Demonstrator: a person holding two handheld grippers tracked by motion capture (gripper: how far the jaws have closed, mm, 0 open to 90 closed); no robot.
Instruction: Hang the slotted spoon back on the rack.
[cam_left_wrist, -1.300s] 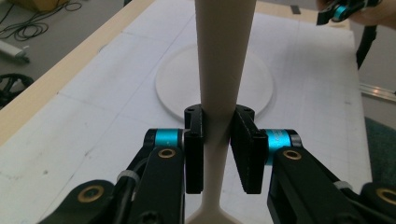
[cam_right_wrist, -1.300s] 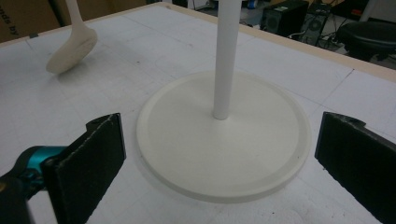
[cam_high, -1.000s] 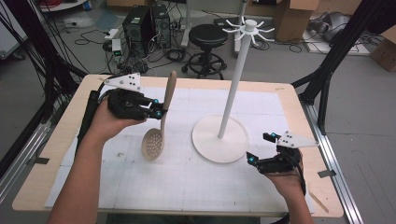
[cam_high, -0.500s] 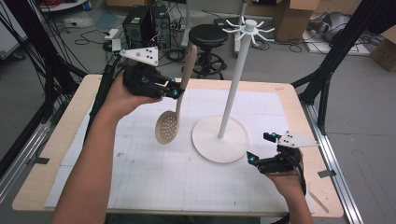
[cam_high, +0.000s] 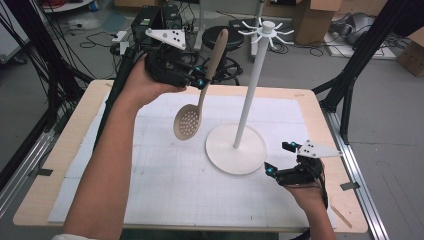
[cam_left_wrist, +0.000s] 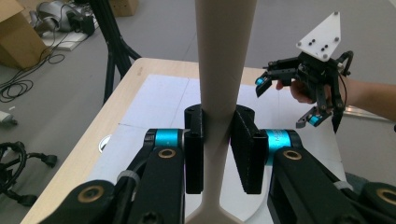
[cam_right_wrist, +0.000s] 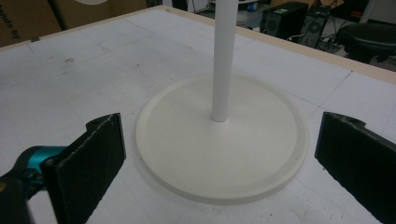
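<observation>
Left gripper view: the left tool (cam_left_wrist: 218, 154) is seen clenched on the handle of the slotted spoon (cam_high: 189, 121), pads pressed against both sides. Compared with a second ago, the spoon is found lifted clear of the tabletop (cam_high: 150, 200) and carried nearer the hook stand (cam_high: 252, 75). Hanging on a top hook is judged the pending step. The right tool (cam_high: 282, 157) is noted open, unmoved beside the stand's base.

A black stool (cam_high: 225, 42) stands on the floor beyond the counter (cam_high: 60, 155), near a computer case (cam_high: 150, 17) and loose cables (cam_high: 95, 40). Cardboard boxes (cam_high: 312, 17) sit farther back.
</observation>
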